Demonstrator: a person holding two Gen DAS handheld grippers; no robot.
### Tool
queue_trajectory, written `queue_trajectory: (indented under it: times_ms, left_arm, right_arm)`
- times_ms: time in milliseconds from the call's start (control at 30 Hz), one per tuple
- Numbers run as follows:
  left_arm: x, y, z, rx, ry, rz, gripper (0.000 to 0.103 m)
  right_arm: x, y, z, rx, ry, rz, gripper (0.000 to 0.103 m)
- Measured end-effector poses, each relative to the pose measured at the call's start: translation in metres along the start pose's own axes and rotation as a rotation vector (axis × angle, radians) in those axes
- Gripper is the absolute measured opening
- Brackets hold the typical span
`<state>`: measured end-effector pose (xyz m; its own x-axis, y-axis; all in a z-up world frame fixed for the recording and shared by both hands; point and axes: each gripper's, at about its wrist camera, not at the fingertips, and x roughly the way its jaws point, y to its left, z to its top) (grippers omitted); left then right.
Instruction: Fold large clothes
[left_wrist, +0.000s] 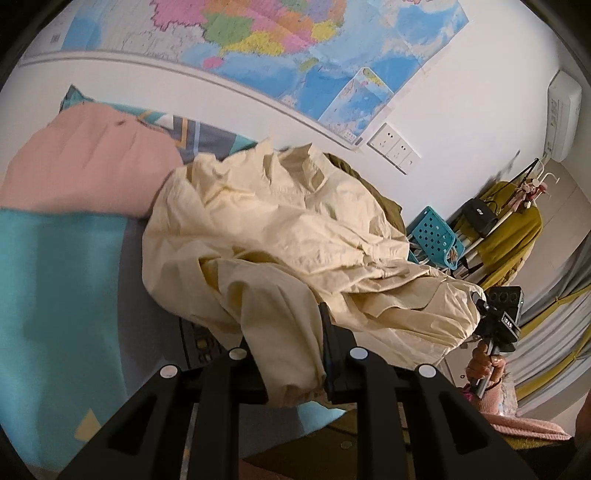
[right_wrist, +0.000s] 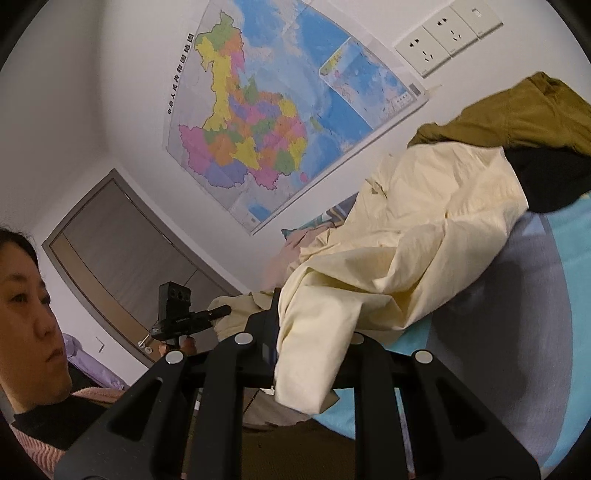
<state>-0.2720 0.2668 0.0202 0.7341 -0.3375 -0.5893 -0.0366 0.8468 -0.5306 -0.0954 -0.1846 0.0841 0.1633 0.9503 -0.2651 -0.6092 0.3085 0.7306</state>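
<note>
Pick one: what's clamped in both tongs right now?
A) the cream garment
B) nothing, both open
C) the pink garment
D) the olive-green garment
A: the cream garment hangs bunched between the left tongs in the left wrist view, and its other end is pinched in the right tongs in the right wrist view; the olive-green garment lies behind on the bed.

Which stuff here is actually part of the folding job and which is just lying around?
Part of the job:
- cream garment, bunched up on the bed
- left gripper, shut on one end of it
- right gripper, shut on another end

Just lying about:
- olive garment behind the cream one
- pink pillow
- wall map
- teal basket
- black bag
</note>
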Motion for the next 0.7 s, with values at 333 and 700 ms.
queue_trajectory:
  times_ms: [333, 700]
  left_arm:
    - [0.002, -0.007, 0.04, 0.037, -0.005, 0.018, 0.018]
    - [0.012, -0.004, 0.098, 0.038, -0.012, 0.045, 0.018]
  right_arm:
    - [0.014, 0.003, 0.042, -0.018, -0.006, -0.033, 0.016]
    - [0.041, -0.01, 0.103, 0.017, -0.001, -0.076, 0.018]
